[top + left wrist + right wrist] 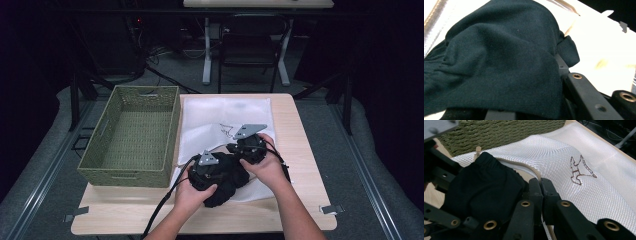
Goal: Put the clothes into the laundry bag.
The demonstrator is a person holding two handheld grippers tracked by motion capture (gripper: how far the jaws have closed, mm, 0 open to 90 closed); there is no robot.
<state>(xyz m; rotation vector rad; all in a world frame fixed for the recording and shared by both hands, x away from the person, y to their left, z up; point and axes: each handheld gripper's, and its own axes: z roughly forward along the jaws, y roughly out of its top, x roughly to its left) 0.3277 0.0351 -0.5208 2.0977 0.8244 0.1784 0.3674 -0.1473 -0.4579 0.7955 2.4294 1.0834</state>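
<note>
**Two claws on one dark garment and one mesh bag**

We are counting one black garment [227, 182], one white mesh bag [225, 117], one green woven basket [131, 135] and one wooden bench [300, 150] carrying all three. Two hands are working, each holding one claw.

The garment is lying bunched on the near edge of the mesh bag, toward the front middle of the bench, just right of the basket's near corner. The basket is standing at the bench's left side, touching the bag's left edge.

The left claw [220, 167] is sitting on the left of the bundle, with the left hand [192, 192] wrapping under it. In the left gripper view the cloth [499, 62] is draping over its jaws and hiding the pads; we are reading it as clamped on the garment.

The right claw [541, 186] is pressing its two jaws together, pinching the bag's zippered rim [534, 171] beside the garment [484, 187]. The right hand [267, 167] is holding it at the bundle's right.

One brown stitched mark [580, 171] is showing on the mesh.
</note>
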